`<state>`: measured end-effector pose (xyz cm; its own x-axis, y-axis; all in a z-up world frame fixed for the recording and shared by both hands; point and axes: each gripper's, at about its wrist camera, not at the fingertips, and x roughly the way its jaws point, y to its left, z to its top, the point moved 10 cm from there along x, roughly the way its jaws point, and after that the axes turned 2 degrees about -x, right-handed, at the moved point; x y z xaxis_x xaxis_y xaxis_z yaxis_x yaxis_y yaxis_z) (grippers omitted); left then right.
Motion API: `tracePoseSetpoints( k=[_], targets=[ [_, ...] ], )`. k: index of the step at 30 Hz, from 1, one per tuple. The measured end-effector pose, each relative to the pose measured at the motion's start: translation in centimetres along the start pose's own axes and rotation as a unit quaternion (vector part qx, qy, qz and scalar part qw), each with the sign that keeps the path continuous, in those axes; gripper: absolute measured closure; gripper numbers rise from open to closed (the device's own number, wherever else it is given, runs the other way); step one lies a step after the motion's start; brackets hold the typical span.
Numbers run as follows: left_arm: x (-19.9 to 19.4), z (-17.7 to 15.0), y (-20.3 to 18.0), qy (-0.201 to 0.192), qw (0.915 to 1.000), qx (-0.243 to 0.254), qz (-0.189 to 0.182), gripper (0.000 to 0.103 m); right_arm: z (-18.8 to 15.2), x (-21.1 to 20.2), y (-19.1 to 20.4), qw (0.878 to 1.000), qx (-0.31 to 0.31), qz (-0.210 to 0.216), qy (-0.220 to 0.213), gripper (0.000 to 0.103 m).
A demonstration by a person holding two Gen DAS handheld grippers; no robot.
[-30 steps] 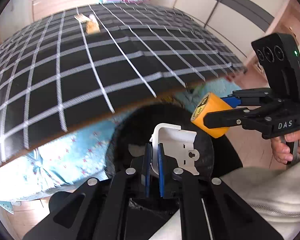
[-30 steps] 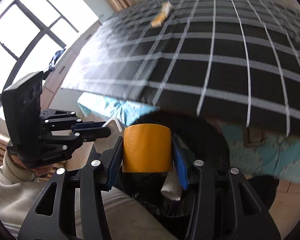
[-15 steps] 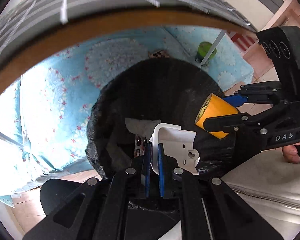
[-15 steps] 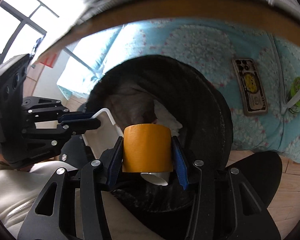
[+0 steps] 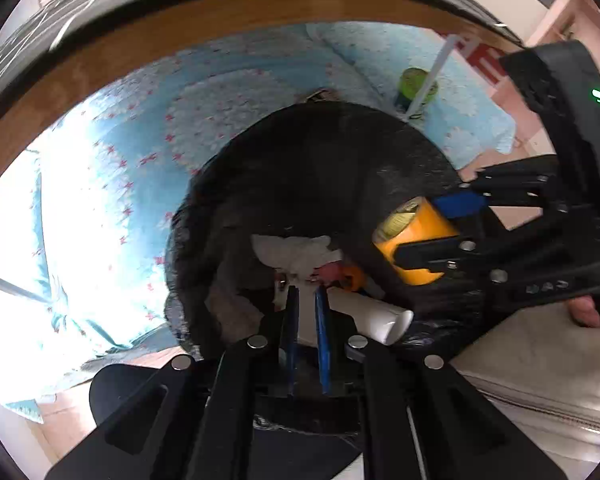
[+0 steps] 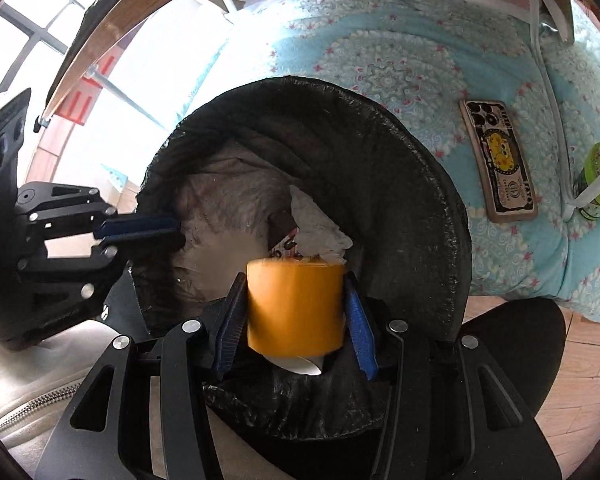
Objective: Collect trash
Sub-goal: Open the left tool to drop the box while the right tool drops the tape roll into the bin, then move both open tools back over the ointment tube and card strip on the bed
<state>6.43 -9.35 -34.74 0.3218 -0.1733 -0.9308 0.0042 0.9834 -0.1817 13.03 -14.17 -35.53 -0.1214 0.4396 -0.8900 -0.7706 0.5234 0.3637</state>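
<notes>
**Roll sat over the bag mouth, axis pointing in**

The tape roll (image 6: pixel 296 304) was clamped in your right gripper (image 6: pixel 294 282), the blue pads pressing its curved sides. Its axis ran along the fingers, so the open end faced down and forward into the bag (image 6: pixel 440 240). In the right wrist view, the roll hung inside the rim line, over the near part of the opening. The tissue (image 6: pixel 320 228) and a white tube (image 5: pixel 372 316) already lay below and just beyond it. By my reading, a plain release would have let it fall straight in. It needed no further reach, only clearance from the near rim.

Your left gripper (image 5: pixel 306 292) was at the bag's left side, also pointing into the mouth, with its jaws all but closed. You could not tell from either view whether anything thin was pinched between them. It stood well apart from the roll, so the right hand was the one placed to act.
</notes>
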Motion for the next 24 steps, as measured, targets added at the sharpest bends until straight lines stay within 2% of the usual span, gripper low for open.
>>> tracePoseSetpoints(
  k=[6,9,12,13,14,21,24],
  targets=[
    [-0.6,0.0,0.1,-0.004,1.0000,0.000,-0.002,0.095,0.3,-0.4,0.1,1.000,-0.004,-0.003,-0.008,0.053],
    [-1.5,0.2,0.0,-0.018,0.9998,0.003,-0.005,0.093,0.5,-1.1,0.3,1.000,-0.006,-0.004,-0.016,0.048],
    [-2.3,0.2,0.1,-0.025,0.9997,0.002,-0.002,0.070,0.9,-2.0,0.4,1.000,-0.010,-0.007,-0.025,0.048],
    [-2.6,0.3,0.2,-0.031,0.9995,0.004,0.002,0.056,1.0,-2.3,0.5,1.000,-0.011,-0.007,-0.028,0.048],
    [-3.2,0.5,0.2,-0.041,0.9991,0.006,0.005,0.051,1.2,-2.7,0.6,0.999,-0.013,-0.006,-0.033,0.048],
    [-6.8,2.0,-0.3,-0.081,0.9965,0.022,0.002,0.051,2.3,-5.5,1.3,0.998,-0.024,0.001,-0.059,0.048],
    [-8.6,2.5,-0.3,-0.091,0.9953,0.028,0.018,0.051,2.9,-6.8,1.8,0.997,-0.028,0.010,-0.072,0.048]
  ],
)
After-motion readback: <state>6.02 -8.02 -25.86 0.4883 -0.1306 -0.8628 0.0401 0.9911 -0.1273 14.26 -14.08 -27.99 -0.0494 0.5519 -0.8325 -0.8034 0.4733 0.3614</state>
